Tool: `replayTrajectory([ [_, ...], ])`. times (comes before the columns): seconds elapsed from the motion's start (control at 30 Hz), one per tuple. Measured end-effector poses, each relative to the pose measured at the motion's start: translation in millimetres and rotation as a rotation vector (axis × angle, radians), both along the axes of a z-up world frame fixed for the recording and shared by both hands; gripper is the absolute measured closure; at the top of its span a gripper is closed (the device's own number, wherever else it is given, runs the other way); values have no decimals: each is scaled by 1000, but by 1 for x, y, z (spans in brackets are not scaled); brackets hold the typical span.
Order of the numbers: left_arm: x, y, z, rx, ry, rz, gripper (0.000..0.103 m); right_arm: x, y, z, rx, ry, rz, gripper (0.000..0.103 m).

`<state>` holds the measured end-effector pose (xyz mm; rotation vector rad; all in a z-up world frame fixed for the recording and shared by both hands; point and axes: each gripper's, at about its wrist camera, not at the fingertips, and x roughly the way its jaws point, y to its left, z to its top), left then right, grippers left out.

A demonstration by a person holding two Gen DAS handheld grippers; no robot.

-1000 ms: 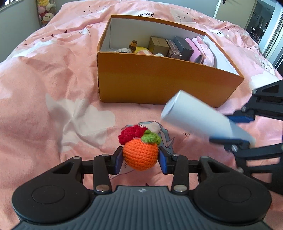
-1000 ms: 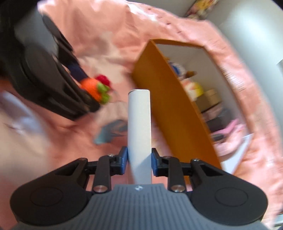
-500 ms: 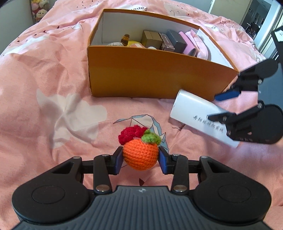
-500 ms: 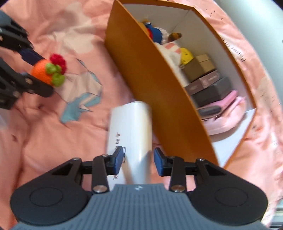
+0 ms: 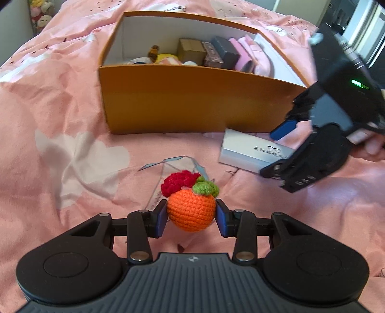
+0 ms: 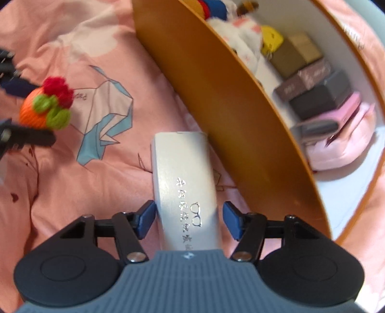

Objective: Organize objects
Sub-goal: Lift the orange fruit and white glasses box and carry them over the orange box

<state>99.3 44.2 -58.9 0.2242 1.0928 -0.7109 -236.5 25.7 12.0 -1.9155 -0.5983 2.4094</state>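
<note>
My left gripper (image 5: 191, 215) is shut on an orange crocheted ball (image 5: 190, 209) with a green leaf and red tuft, held above the pink bedspread. It also shows in the right wrist view (image 6: 45, 107). My right gripper (image 6: 189, 220) is open, its pads standing apart from a white glasses case (image 6: 186, 185) that lies on the bed beside the orange box (image 6: 228, 101). In the left wrist view the case (image 5: 252, 153) lies before the box's (image 5: 192, 101) front wall, with the right gripper (image 5: 281, 146) over its right end.
The box holds small brown, dark and pink boxes (image 5: 216, 54), a pink pouch (image 6: 346, 142) and plush toys (image 6: 243, 36). The pink bedspread (image 5: 60, 144) is rumpled all around. Plush toys (image 5: 41, 14) stand at the far left.
The right gripper lowered the white case onto the bed beside the box and opened off it. The left gripper kept hold of the crocheted ball and moved nearer the box.
</note>
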Motion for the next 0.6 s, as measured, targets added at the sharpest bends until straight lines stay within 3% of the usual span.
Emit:
replayTrajectory([
  [0.3, 1, -6, -9, 28, 22, -23, 56, 3, 4, -5, -43, 13, -72, 40],
  [0.6, 4, -3, 16, -30, 51, -31, 56, 37, -40, 41, 74, 98, 69, 41],
])
